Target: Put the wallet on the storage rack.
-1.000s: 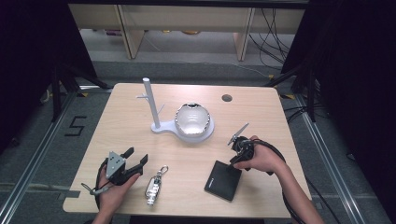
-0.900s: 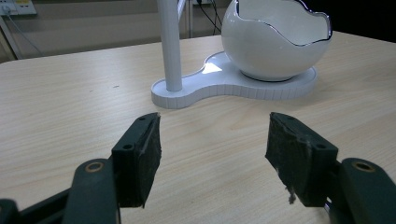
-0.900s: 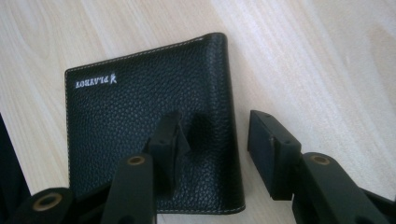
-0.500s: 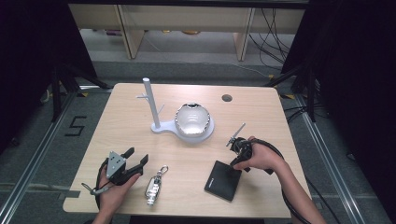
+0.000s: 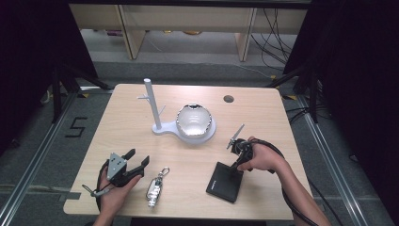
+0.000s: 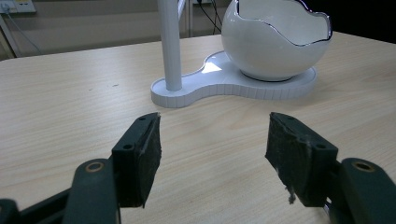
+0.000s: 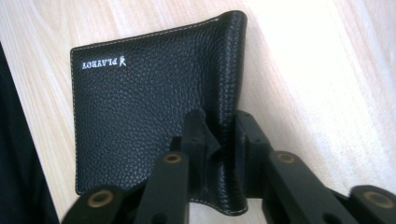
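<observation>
Wooden table point(image 5: 263, 117) over grey floor, shelving behind.
High view: stand point(image 5: 153, 110) and bowl point(image 5: 194, 120) mid-table, keys point(image 5: 155, 187) near front. Left gripper view: left gripper point(image 6: 212, 156) gapes wide, empty. Right gripper view: right gripper point(image 7: 219, 140) pinches the wallet point(image 7: 149, 116) edge.

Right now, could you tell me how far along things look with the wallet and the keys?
Done: nothing stored; the bowl looks empty. In hand: the right gripper is clamped on the wallet, at its folded edge, down on the table. Left: the keys lie untouched beside the open left gripper.
</observation>
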### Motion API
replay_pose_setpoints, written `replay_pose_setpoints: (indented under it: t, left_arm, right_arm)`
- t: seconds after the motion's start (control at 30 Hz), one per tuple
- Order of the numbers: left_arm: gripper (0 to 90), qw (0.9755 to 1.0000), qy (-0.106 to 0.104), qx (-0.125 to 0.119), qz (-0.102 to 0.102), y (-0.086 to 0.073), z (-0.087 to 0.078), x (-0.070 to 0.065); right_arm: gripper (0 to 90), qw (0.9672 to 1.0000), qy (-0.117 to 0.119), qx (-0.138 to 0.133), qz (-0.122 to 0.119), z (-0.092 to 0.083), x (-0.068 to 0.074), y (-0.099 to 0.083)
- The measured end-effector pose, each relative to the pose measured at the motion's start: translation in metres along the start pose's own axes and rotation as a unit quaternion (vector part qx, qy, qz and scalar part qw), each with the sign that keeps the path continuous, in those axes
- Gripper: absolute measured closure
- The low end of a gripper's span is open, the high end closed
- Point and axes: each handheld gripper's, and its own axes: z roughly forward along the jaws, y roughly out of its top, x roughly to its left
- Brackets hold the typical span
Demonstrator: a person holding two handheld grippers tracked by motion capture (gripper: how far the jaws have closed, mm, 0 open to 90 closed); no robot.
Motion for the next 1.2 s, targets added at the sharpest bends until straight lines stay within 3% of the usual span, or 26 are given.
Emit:
replay_pose_setpoints:
  t: [0.03, 0.1, 0.13, 0.2, 0.23, 0.27, 0.3, 0.4, 0.47, 0.5, 0.57, 0.67, 0.7, 0.73, 0.77, 0.8, 0.83, 0.93, 0.97, 1.1, 1.13, 1.17, 1.2]
  left_arm:
    - [34.7, 1.0, 0.0, 0.0, 0.0, 0.0, 0.0, 0.0]
    - [34.7, 1.0, -0.003, -0.006, 0.002, 0.0, 0.0, 0.0]
    - [34.7, 1.0, -0.001, -0.003, 0.003, 0.0, 0.0, 0.0]
    - [34.6, 1.0, -0.001, -0.003, 0.002, 0.0, 0.0, 0.0]
    - [34.6, 1.0, -0.002, -0.009, -0.003, -0.001, 0.0, -0.001]
    - [34.6, 1.0, -0.002, -0.006, -0.003, 0.0, 0.0, -0.001]
    - [34.6, 1.0, 0.0, -0.002, -0.002, 0.0, 0.0, -0.001]
    - [34.6, 1.0, -0.001, -0.005, -0.001, 0.0, 0.0, -0.001]
    - [34.6, 1.0, -0.001, -0.005, -0.001, 0.0, 0.0, -0.001]
    - [34.6, 1.0, -0.001, -0.005, 0.0, 0.0, 0.0, -0.001]
    - [34.6, 1.0, -0.002, -0.004, 0.0, 0.0, 0.0, -0.001]
    - [34.6, 1.0, -0.002, -0.004, -0.001, 0.0, 0.0, -0.001]
    - [34.6, 1.0, -0.002, -0.004, -0.001, 0.0, 0.0, -0.001]
    - [34.6, 1.0, -0.002, -0.004, -0.001, 0.0, 0.0, -0.001]
    - [34.6, 1.0, -0.002, -0.004, -0.001, 0.0, 0.0, -0.001]
    - [34.6, 1.0, -0.001, -0.004, -0.001, 0.0, 0.0, -0.001]
    - [34.7, 1.0, -0.001, -0.004, -0.001, 0.0, 0.0, -0.001]
    - [34.6, 1.0, -0.003, -0.007, -0.002, -0.001, 0.0, -0.001]
    - [34.6, 1.0, -0.003, -0.007, -0.002, -0.001, 0.0, -0.001]
    - [34.6, 1.0, -0.002, -0.003, -0.002, 0.0, 0.0, -0.001]
    - [34.6, 1.0, -0.002, -0.003, -0.002, 0.0, 0.0, -0.001]
    - [34.6, 1.0, -0.002, -0.003, -0.002, 0.0, 0.0, -0.001]
    - [34.6, 1.0, -0.002, -0.003, -0.002, 0.0, 0.0, -0.001]
  right_arm:
    - [79.9, 0.9998, -0.003, -0.004, -0.021, 0.0, 0.002, 0.001]
    - [80.2, 0.9999, -0.011, 0.0, -0.009, -0.002, 0.005, 0.001]
    - [80.5, 0.9995, -0.009, -0.007, -0.03, -0.003, 0.005, 0.002]
    - [81.0, 0.9992, -0.02, -0.014, -0.031, -0.009, 0.011, 0.002]
    - [81.1, 0.9986, -0.023, -0.02, -0.043, -0.012, 0.014, 0.003]
    - [81.2, 0.9975, -0.044, -0.026, -0.05, -0.021, 0.021, 0.004]
    - [81.3, 0.9965, -0.048, -0.027, -0.063, -0.026, 0.024, 0.005]
    - [81.5, 0.9941, -0.072, -0.039, -0.071, -0.038, 0.032, 0.007]
    - [81.8, 0.9889, -0.103, -0.058, -0.09, -0.054, 0.043, 0.01]
    - [81.8, 0.9889, -0.103, -0.058, -0.09, -0.054, 0.043, 0.01]
    - [81.8, 0.9836, -0.131, -0.067, -0.105, -0.063, 0.05, 0.011]
    - [81.9, 0.9676, -0.202, -0.091, -0.12, -0.074, 0.061, 0.013]
    - [81.8, 0.9607, -0.223, -0.099, -0.133, -0.075, 0.063, 0.014]
    - [81.8, 0.9607, -0.223, -0.099, -0.133, -0.075, 0.063, 0.014]
    - [81.8, 0.9534, -0.243, -0.109, -0.143, -0.076, 0.064, 0.015]
    - [81.7, 0.9493, -0.255, -0.117, -0.141, -0.075, 0.067, 0.015]
    - [81.7, 0.9474, -0.259, -0.114, -0.15, -0.074, 0.065, 0.015]
    - [81.7, 0.9474, -0.256, -0.12, -0.15, -0.072, 0.065, 0.016]
    - [81.7, 0.9414, -0.269, -0.115, -0.168, -0.072, 0.063, 0.016]
    - [81.6, 0.9408, -0.272, -0.126, -0.158, -0.072, 0.063, 0.016]
    - [81.6, 0.9378, -0.274, -0.127, -0.172, -0.073, 0.062, 0.017]
    - [81.5, 0.9318, -0.285, -0.131, -0.183, -0.073, 0.062, 0.018]
    - [81.5, 0.9279, -0.292, -0.129, -0.193, -0.074, 0.063, 0.019]
